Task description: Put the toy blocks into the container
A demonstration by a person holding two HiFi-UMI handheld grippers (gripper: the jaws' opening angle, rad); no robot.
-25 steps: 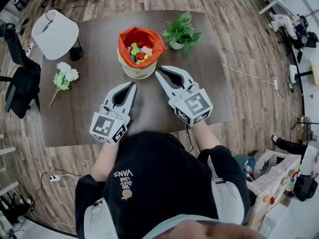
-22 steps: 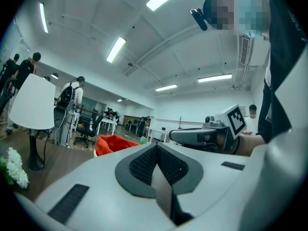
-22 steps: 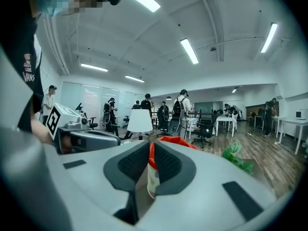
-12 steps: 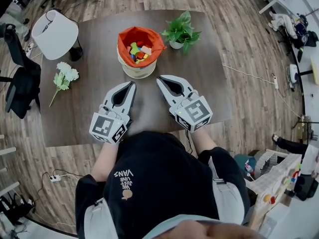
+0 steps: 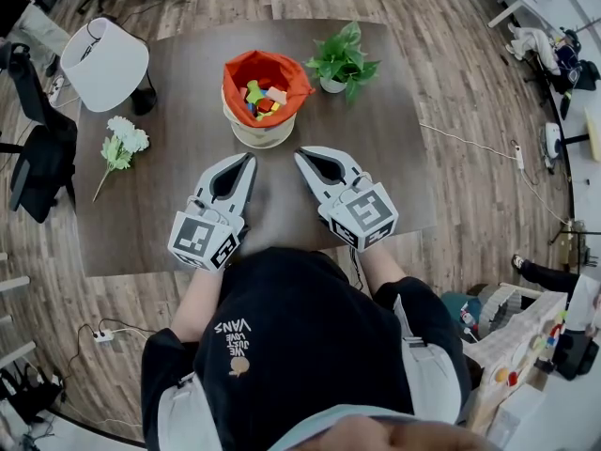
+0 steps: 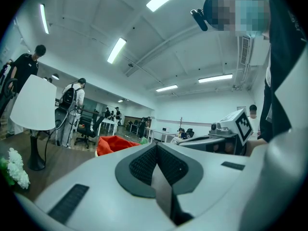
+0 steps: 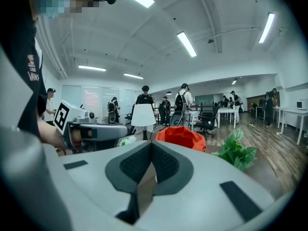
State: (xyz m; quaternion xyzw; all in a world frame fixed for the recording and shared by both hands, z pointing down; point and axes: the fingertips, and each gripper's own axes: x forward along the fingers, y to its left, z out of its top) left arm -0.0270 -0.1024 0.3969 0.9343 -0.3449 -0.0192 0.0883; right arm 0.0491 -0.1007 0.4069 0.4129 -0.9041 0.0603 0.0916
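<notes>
On the dark surface (image 5: 169, 209) ahead of you, both tools lie low and side by side, each pointing toward the container (image 5: 258, 137). Your left gripper (image 5: 251, 159) sits left of centre with its marker cube (image 5: 202, 238) nearest your body; seen from the left gripper view, its fingers (image 6: 101, 182) are pressed fully together with nothing between them. Your right gripper (image 5: 300, 154) angles slightly inward toward the left one, and in the right gripper view its fingers (image 7: 207, 177) are likewise closed tip to tip, holding nothing. The container is a round pale basket with an orange cloth lining folded over its rim, standing just beyond both tips and apart from them. The toy blocks (image 5: 263, 99) lie heaped inside it in green, red, yellow and pink; you have no block on the bare wood around the grippers. A small potted plant (image 5: 343, 59) stands just right of the container. Well to the left, a white lamp (image 5: 103, 62) stands near the far corner, with a sprig of white flowers (image 5: 120, 142) lying flat nearer you.
</notes>
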